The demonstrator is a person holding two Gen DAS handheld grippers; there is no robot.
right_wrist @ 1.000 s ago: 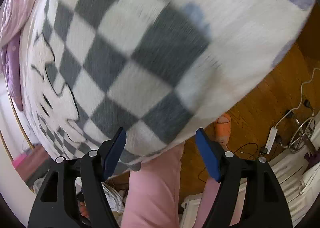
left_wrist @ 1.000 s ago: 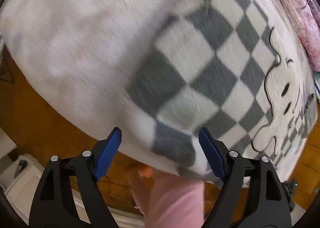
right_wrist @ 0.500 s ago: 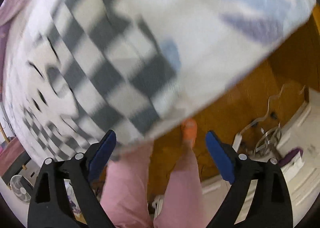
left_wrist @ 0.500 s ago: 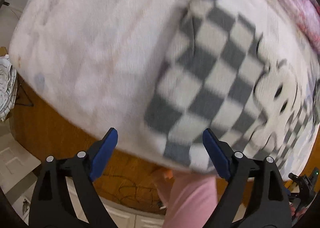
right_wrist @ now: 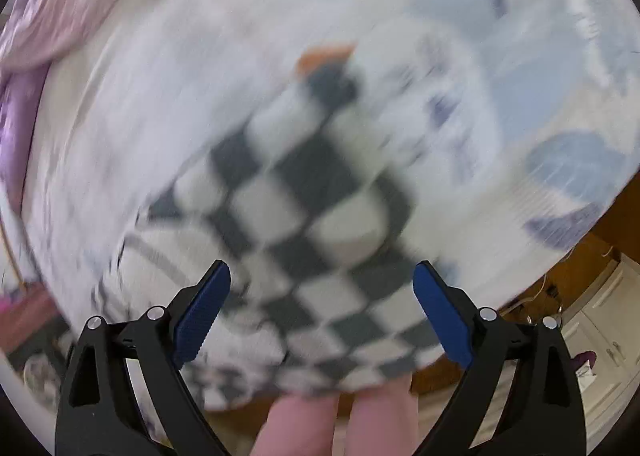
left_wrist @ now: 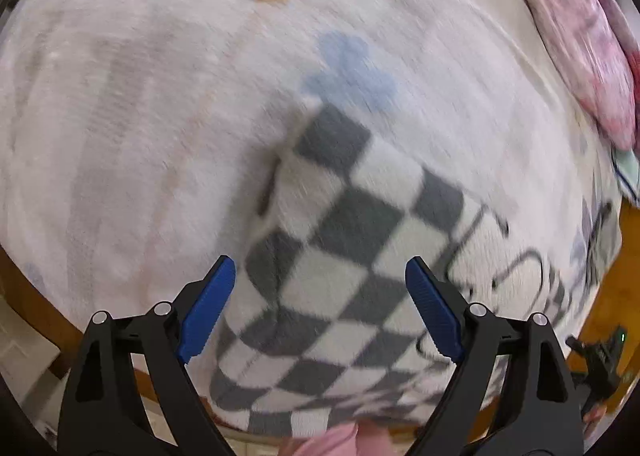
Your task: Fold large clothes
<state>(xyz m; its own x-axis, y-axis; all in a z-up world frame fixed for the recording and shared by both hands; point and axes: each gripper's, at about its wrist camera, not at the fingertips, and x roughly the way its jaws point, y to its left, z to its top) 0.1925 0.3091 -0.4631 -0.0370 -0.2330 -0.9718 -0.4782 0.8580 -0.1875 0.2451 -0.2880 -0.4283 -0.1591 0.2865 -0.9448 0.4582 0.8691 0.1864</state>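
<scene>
A large fleece garment with grey and white checks (left_wrist: 340,240) lies spread on a white bed cover (left_wrist: 140,116), its upper corner near a blue patch. A black-outlined cartoon figure shows at its right side. My left gripper (left_wrist: 320,308) hovers above the checked cloth, pointing down, open, with nothing between its blue pads. In the right wrist view the same checked garment (right_wrist: 304,216) is blurred by motion and reaches the bed's near edge. My right gripper (right_wrist: 322,312) also hangs above it, open and empty.
A pink crumpled cloth (left_wrist: 580,36) lies at the bed's far right, seen as pink and purple cloth (right_wrist: 60,4) in the right wrist view. Wooden floor (right_wrist: 572,276) borders the bed. The person's pink trouser legs (right_wrist: 332,424) stand at the near edge. White cabinets (right_wrist: 604,324) stand at right.
Both grippers opened wider and drew up and away from the garment's edge. The checked cloth, earlier close under the fingers, now lies lower and smaller on the bed.
</scene>
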